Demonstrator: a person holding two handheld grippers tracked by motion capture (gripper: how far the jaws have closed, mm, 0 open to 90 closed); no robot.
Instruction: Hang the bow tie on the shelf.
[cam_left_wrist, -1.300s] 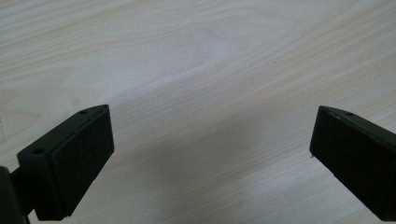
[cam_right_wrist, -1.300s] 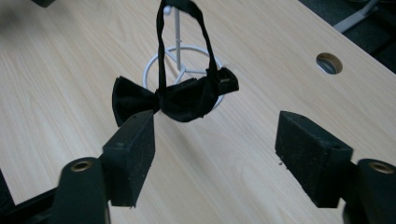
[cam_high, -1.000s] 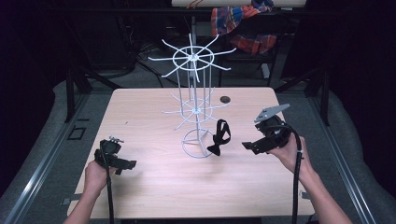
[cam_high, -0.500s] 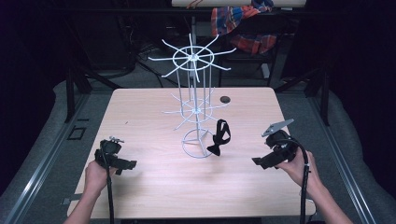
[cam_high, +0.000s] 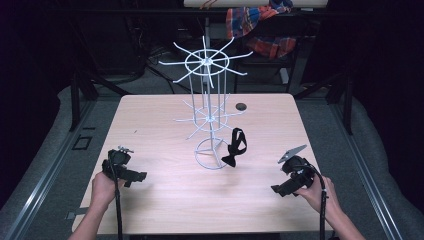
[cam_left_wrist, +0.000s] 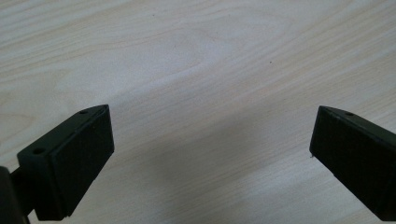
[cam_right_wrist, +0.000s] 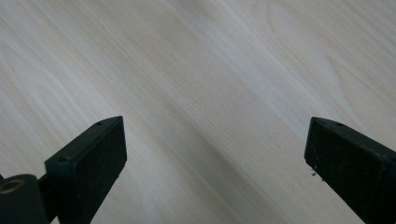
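Note:
A white wire display rack (cam_high: 207, 115) with spoke arms stands in the middle of the wooden table (cam_high: 165, 200). A black bow tie (cam_high: 234, 148) hangs from one of its low arms, just right of its ring base. Low over the table's near right, well clear of the bow tie, is my right gripper (cam_high: 276, 190), open and empty; its jaws have just been opening. In the right gripper view its gripper (cam_right_wrist: 212, 163) shows bare wood between wide jaws. My left gripper (cam_high: 139, 176) rests at the near left, open and empty. The left gripper view has its gripper (cam_left_wrist: 210, 154) over bare wood.
A small dark round object (cam_high: 241, 106) lies on the table behind the rack. A plaid cloth (cam_high: 260, 25) hangs beyond the table's far edge. Dark frame posts and grey floor surround the table.
My right gripper has come down and back toward the near right edge, away from the bow tie. The left gripper has stayed put.

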